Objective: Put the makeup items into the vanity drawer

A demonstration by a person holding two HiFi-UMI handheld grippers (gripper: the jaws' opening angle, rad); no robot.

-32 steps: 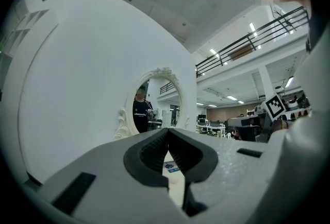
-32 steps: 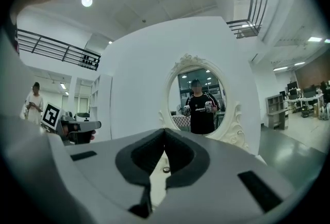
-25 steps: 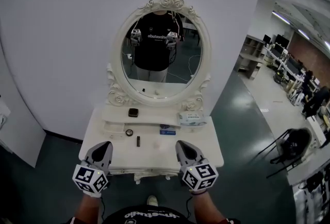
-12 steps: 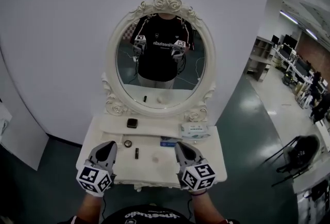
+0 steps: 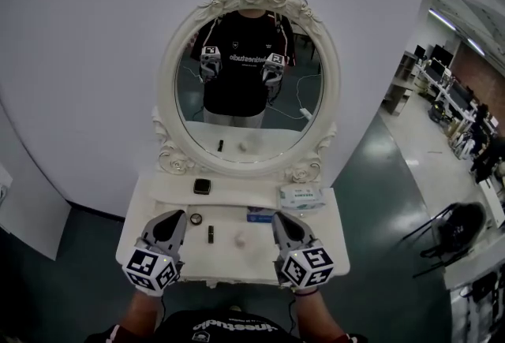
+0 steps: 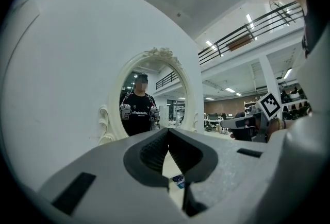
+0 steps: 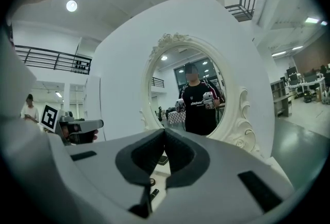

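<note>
Over the last second we have closed in: the white carved vanity counter (image 5: 237, 259) fills more of the head view, so picking can begin. Left claw (image 5: 174, 218) and right claw (image 5: 281, 218) hover over its front edge, shut tight, empty, pointing at the oval white-framed mirror (image 5: 167, 89). The small black lipstick tube (image 5: 211, 233) lies between them. The drawer, hidden below, is probably unopened.

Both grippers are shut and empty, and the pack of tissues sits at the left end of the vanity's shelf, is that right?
Not quite. The pack of tissues sits at the right end of the vanity's shelf, as the head view shows. The left gripper and the right gripper are indeed shut and empty.
</note>
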